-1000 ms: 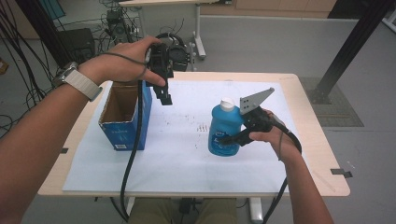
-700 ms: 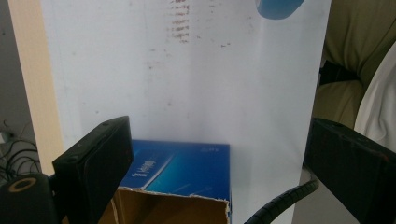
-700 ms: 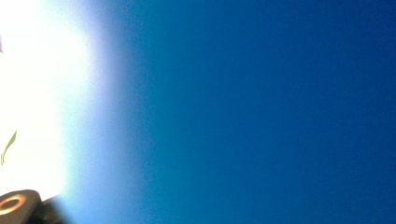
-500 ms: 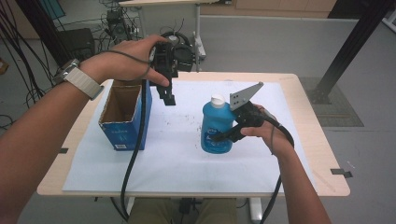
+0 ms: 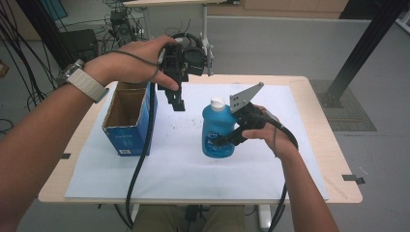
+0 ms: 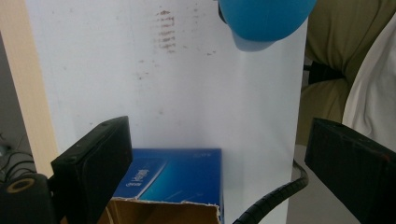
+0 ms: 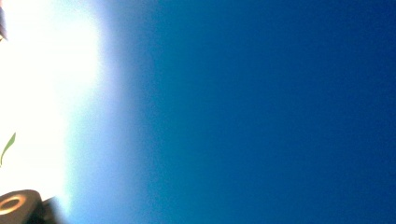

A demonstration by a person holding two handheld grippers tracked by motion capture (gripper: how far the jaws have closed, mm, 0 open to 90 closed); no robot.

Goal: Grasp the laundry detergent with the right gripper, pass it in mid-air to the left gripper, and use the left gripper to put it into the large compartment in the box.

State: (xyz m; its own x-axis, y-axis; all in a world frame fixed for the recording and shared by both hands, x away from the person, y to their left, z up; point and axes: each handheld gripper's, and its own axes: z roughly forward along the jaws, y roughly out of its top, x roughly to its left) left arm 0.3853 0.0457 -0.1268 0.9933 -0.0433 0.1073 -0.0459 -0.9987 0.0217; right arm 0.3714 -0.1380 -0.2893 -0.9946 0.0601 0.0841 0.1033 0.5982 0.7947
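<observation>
Upright blue bottle (image 5: 218,129), cap upward, gripped by right gripper (image 5: 227,140), left gripper (image 5: 178,104) fingers apart.

Even indoor light, soft shadows, right gripper view blurred, overexposed

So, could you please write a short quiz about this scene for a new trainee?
1. True or false: the right gripper is shut on the blue bottle.
2. What stands at the left of the white sheet? A) a metal bowl B) an open blue cardboard box C) a red cup
3. Fill in: the left gripper hangs above the sheet with its jaws ____, with nothing between them.

Key:
1. True. The gripper clamps the bottle low on its side, and the bottle stands upright with its white cap on.
2. B
3. open
</observation>
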